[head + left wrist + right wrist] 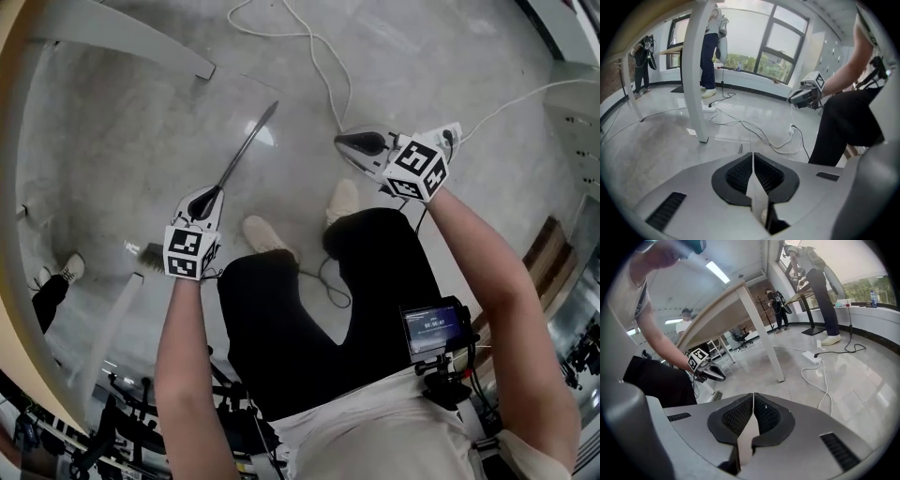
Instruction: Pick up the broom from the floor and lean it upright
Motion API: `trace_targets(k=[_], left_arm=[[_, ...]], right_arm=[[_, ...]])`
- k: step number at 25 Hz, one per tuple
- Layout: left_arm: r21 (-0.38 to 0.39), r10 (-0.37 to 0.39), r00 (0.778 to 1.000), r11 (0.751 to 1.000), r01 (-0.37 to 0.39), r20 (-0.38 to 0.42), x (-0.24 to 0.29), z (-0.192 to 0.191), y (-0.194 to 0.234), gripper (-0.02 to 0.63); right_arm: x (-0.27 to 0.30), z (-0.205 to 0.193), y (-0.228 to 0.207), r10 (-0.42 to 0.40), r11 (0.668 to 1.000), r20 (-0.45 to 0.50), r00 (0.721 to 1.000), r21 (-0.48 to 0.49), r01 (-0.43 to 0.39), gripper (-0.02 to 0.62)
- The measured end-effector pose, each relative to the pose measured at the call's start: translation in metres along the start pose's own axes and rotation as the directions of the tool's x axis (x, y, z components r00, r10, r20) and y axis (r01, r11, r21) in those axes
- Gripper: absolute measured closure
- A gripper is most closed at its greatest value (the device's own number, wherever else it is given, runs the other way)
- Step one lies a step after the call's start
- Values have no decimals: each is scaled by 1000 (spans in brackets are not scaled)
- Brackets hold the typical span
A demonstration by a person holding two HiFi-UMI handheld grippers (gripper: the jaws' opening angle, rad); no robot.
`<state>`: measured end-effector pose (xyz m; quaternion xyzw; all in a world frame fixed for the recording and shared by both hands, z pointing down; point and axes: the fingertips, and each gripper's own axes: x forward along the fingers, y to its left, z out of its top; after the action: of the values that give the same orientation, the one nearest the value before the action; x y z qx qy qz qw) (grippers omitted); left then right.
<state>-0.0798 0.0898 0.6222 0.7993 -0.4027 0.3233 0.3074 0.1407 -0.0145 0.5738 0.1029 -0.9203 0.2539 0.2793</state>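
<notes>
**On the grey floor, a broom lies flat under 2 shut claws**

Across the centre-left of the head view, the broom (248, 145) lies flat on the polished concrete floor (122, 131). Its handle is a slim, silvery-grey rod that catches the light. A small tuft of pale grey bristles shows at the lower left, beside the left gripper's marker cube. The long axis runs diagonally, with the handle tip pointing to the upper centre of the frame and the bristle end to the lower left. The middle stretch is covered by the left gripper (208, 199), and I cannot tell whether the two touch. In the left gripper view, only a short sliver of handle shows just above the jaws.

Both ribbed black pads of the left gripper meet, with nothing between them. The right gripper (352, 142) sits at the upper right of centre, well apart from the broom, with its jaws also pressed together and empty. A white cable (319, 66) loops across the floor between the broom's tip and the right gripper.
</notes>
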Motion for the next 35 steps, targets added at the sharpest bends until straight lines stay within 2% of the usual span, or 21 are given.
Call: trace_targets(k=[7,10,14,16,21,24,26,30,35], left_arm=[[41,-15,1000,999,16,-12,85,-68,43,586],[76,-28,999,997,31,-41,116,-94,55,586],[128,-3,997,992,12,-71,154,-118,68,586],[140,0,997,990,11,-79,172,-127,72,586],[212,-23,977,975,69,-212,209,-164,70,584],[209,-21,964,975,79,-264,220,-171,71,574],[212,-25,957,973,89,-289,227,-172,71,528],[233,-11,950,969,88,-312,242,-164,75,526],[222,-19,938,970,101,-345,257,-163,76,523]], right_arm=[[53,-22,-61,17,996,6,1000,-93,-16,577],[65,-32,-84,19,996,20,1000,-89,-17,577],[82,-43,-112,32,998,55,998,-54,-29,577],[92,-54,-125,31,997,36,999,-75,-28,577],[112,-65,-139,37,991,-2,999,-126,-37,577],[118,-63,-137,49,988,-9,999,-146,-50,577],[121,-65,-133,60,986,-18,998,-156,-62,577],[126,-68,-126,82,980,-42,996,-177,-88,577],[130,-67,-126,89,975,-61,994,-198,-100,577]])
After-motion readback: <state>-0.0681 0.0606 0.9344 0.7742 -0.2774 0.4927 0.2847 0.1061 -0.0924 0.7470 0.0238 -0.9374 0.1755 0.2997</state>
